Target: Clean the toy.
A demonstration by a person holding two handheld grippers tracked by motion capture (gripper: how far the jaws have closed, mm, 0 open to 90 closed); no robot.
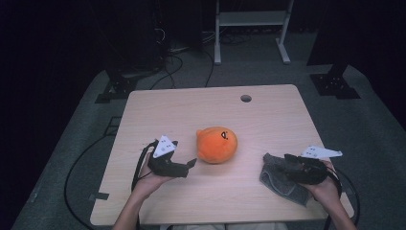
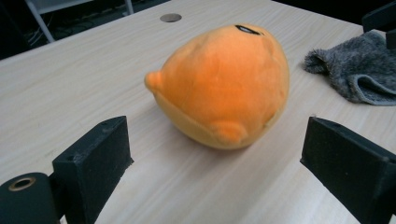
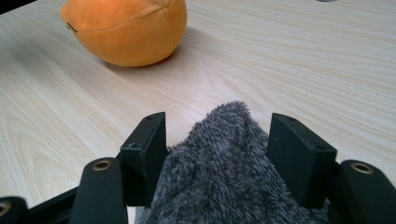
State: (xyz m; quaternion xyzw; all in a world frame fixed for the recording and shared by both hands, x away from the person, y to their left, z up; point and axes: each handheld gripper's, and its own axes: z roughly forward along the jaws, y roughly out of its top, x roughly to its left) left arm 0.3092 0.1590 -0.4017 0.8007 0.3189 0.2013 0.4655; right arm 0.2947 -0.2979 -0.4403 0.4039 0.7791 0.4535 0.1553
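An orange round plush toy (image 1: 216, 144) (image 2: 224, 84) (image 3: 126, 28) lies near the middle of the wooden table (image 1: 182, 105). My left gripper (image 1: 191, 165) (image 2: 215, 163) sits just to its left, pointing at it, jaws open wide; the toy is ahead of the pads, apart from them. At the right, a grey fluffy cloth (image 1: 280, 184) (image 2: 359, 70) (image 3: 219, 186) lies near the front edge. My right gripper (image 1: 280, 165) (image 3: 217, 135) rests over it with its jaws wide, the cloth bulging up between them and filling the gap.
A round cable hole (image 1: 245, 98) (image 2: 170, 17) sits near the table's far edge. Beyond the table stand a white frame (image 1: 251, 28) and dark stands with cables on the floor. Cables trail from both grippers off the near edge.
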